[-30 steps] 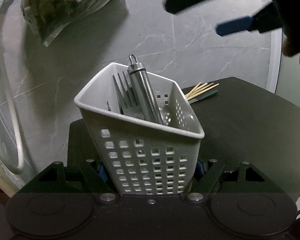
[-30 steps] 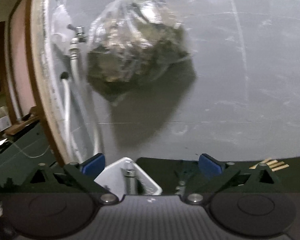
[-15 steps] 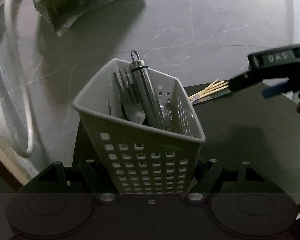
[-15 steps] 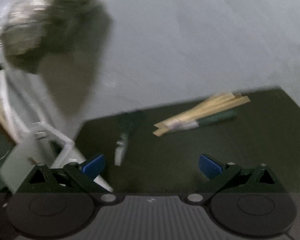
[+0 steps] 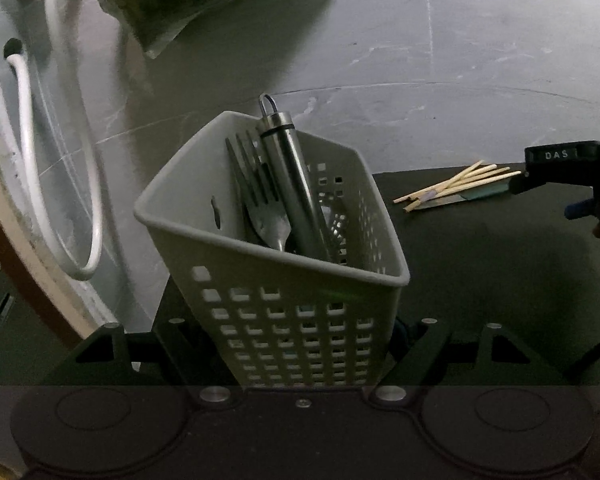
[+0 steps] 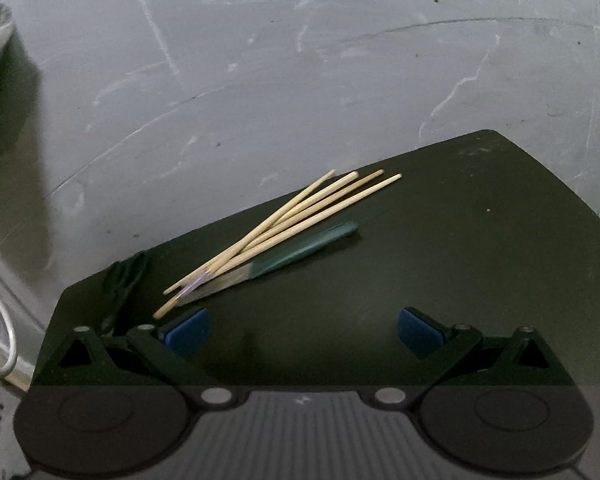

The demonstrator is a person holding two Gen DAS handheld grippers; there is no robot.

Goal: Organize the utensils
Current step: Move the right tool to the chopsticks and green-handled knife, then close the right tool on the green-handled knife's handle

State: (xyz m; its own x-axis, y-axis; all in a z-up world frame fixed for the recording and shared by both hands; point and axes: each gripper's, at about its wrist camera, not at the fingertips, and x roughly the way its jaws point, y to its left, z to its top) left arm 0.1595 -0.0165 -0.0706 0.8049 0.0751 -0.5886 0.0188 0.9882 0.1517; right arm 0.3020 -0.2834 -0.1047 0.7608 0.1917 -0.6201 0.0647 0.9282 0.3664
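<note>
While the left gripper [image 5: 312,344], jaws easing apart, flanks the white perforated caddy [image 5: 284,280] on the dark table [image 6: 480,248], which holds a fork [image 5: 260,208] and steel cylinder [image 5: 290,184], the released right gripper [image 6: 304,330] faces light, stiff, roll-prone chopsticks [image 6: 284,224] beside a green-handled knife [image 6: 276,264]; a mid-bundle hold looks best.

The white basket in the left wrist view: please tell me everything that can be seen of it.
The white basket looks like plastic, with tapering walls pierced by rows of square holes and a smooth rim. It tilts slightly, between the fingers of the left claw, whose jaws are opening. Inside stand a metal fork and a steel cylinder with a ring. Its base is hidden.
</note>
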